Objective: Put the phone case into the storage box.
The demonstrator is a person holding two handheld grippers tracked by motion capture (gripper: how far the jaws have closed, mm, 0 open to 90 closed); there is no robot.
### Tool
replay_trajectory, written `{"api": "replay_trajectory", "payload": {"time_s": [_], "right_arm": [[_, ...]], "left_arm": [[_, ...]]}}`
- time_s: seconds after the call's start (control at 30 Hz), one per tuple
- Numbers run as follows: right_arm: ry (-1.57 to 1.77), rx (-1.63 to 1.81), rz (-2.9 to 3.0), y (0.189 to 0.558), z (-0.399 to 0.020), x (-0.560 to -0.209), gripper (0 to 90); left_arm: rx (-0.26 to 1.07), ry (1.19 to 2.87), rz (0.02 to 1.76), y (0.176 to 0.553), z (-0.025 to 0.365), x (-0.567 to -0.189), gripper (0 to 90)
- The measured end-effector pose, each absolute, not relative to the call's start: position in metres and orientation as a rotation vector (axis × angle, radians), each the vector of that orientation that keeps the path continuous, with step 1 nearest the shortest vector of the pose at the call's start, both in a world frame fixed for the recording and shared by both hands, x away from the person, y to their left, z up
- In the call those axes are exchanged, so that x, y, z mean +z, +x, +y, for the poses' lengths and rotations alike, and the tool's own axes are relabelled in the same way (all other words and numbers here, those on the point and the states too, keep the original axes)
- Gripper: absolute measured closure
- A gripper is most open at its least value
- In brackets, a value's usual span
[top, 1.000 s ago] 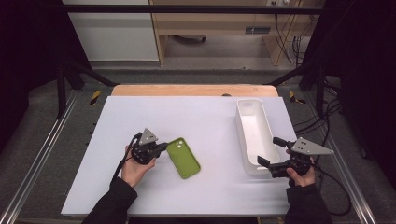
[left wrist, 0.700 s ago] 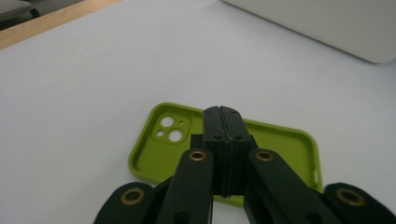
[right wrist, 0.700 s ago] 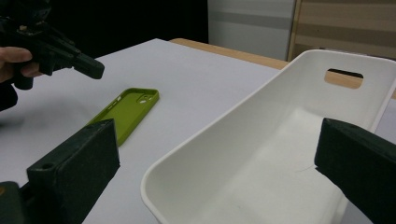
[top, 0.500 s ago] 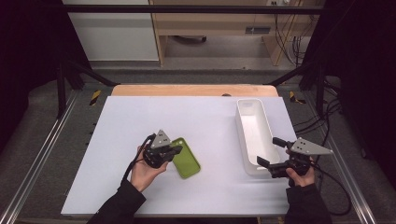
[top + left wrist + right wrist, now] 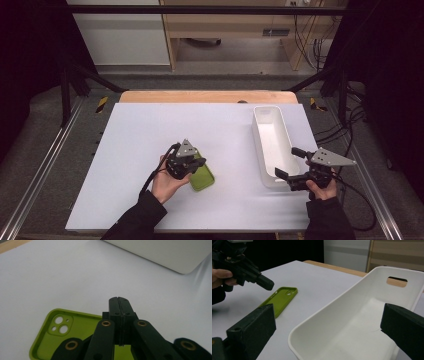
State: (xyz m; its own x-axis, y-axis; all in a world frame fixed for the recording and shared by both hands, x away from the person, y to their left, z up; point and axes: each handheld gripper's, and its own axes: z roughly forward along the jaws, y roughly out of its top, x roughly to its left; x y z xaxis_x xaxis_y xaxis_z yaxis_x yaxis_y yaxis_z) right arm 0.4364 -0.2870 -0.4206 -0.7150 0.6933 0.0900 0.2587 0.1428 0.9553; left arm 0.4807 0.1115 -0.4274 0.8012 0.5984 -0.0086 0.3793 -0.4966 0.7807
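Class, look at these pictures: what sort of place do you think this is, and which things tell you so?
Probably a lab recording bench: a white-topped table inside a black metal frame, loose cables behind, and hand-held grippers working.

You've got a white table top (image 5: 150,130) on a wood bench (image 5: 200,96), grey floor (image 5: 210,80) behind, pale wood shelving (image 5: 235,30), white cabinet (image 5: 120,35), dark surrounds, cables (image 5: 315,40) right.

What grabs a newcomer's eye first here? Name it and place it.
The lime-green phone case lies flat near the table's front middle, the one bright thing on white. The left gripper hovers over it, fingers shut. To the right stands a long, empty white bin, its near end between the right gripper's open fingers.
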Motion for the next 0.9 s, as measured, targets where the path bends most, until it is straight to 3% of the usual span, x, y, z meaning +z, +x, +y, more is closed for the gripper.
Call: {"api": "replay_trajectory", "payload": {"time_s": [0.9], "right_arm": [[0.914,1.593,2.056,0.437,-0.287,-0.421,0.5]], "left_arm": [[0.26,2.314,0.671,0.493,0.071,-0.461,90.0]]}}
